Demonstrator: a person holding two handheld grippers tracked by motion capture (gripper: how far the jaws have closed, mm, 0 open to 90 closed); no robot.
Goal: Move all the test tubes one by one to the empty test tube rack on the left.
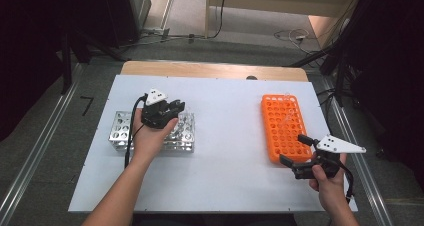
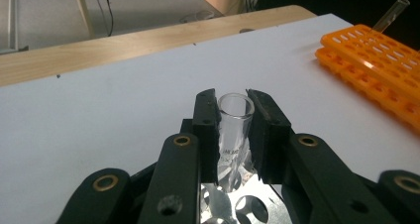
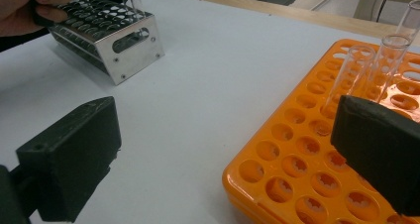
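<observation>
My left gripper [image 1: 176, 107] is shut on a clear glass test tube [image 2: 234, 120], held upright just over the holes of the shiny metal rack [image 1: 120, 131] at the table's left. In the left gripper view the tube's open rim stands between the two black pads [image 2: 205, 120]. My right gripper [image 1: 294, 149] is open at the near corner of the orange rack [image 1: 282, 128], with nothing between its jaws. Two glass tubes [image 3: 346, 75] lean in the orange rack's [image 3: 297, 174] far holes.
A white board [image 1: 225, 151] covers the wooden table, with bare room between the two racks. The metal rack [image 3: 124, 40] and the person's left hand [image 3: 34, 6] appear far off in the right gripper view. Cables and dark stands surround the table.
</observation>
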